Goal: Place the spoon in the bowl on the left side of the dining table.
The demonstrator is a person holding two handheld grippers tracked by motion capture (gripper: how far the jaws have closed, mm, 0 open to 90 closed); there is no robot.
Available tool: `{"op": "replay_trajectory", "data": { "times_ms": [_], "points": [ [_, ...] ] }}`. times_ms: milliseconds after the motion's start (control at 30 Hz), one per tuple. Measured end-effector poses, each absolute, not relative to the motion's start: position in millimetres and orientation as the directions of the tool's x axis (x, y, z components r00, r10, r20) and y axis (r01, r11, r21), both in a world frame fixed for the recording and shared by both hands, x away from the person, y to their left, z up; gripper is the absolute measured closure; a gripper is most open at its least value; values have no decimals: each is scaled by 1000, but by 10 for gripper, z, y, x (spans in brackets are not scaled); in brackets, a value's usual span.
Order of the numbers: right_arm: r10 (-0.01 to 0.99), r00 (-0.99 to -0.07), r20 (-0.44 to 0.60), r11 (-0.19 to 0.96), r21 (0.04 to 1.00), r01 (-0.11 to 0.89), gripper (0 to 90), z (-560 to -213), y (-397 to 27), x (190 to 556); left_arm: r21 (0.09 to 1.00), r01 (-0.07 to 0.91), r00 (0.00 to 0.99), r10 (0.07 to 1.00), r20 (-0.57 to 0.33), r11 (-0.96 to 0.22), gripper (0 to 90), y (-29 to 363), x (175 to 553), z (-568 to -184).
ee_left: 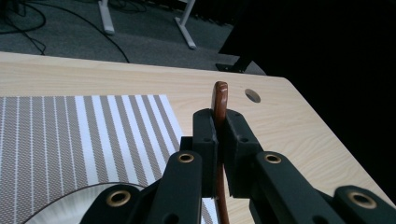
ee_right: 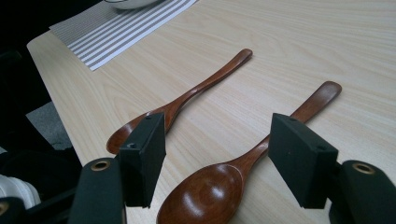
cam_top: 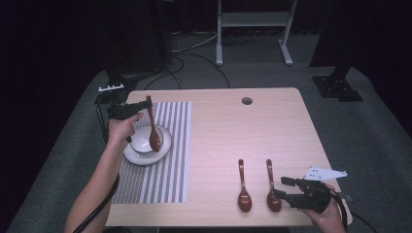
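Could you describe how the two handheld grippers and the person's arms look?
Both grippers, left gripper and right gripper, are matte black, with blocky rectangular jaw pads and brass-coloured rivets at the joints. A white three-cornered plate sits on the right one. A black cable trails along the left forearm. The forearms are bare, without sleeves.

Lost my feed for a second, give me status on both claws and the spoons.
Left claw shut on spoon, bowl end hanging over bowl on plate. Right claw open beside two spoons lying on table. Nothing in the way.
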State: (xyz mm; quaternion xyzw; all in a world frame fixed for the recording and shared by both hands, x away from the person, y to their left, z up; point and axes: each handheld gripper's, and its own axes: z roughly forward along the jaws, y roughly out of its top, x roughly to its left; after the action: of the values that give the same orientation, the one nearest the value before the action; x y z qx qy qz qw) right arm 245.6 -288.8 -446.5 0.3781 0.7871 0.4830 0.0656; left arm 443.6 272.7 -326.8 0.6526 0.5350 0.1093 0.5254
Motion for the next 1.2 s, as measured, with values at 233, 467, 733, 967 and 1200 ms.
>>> {"op": "replay_trajectory", "data": {
  "times_ms": [233,467,733,967,1200],
  "points": [
    [659,-705,262,247,810,531,356,-4464,-2889,2459,803,580,381,825,-417,139,844,2782,4454,-3263],
    [660,-704,262,245,811,532,356,-4461,-2899,2459,803,580,367,836,-408,138,844,2814,4476,-3260],
    [660,-703,263,244,811,532,357,-4460,-2904,2464,805,573,341,848,-406,155,844,2907,4507,-3237],
    [661,-702,264,242,811,532,356,-4459,-2907,2463,800,574,319,851,-417,177,844,2985,4518,-3255],
    [661,-702,265,241,811,533,356,-4463,-2912,2462,797,574,297,860,-415,186,844,3052,4529,-3293]
  ]
}}
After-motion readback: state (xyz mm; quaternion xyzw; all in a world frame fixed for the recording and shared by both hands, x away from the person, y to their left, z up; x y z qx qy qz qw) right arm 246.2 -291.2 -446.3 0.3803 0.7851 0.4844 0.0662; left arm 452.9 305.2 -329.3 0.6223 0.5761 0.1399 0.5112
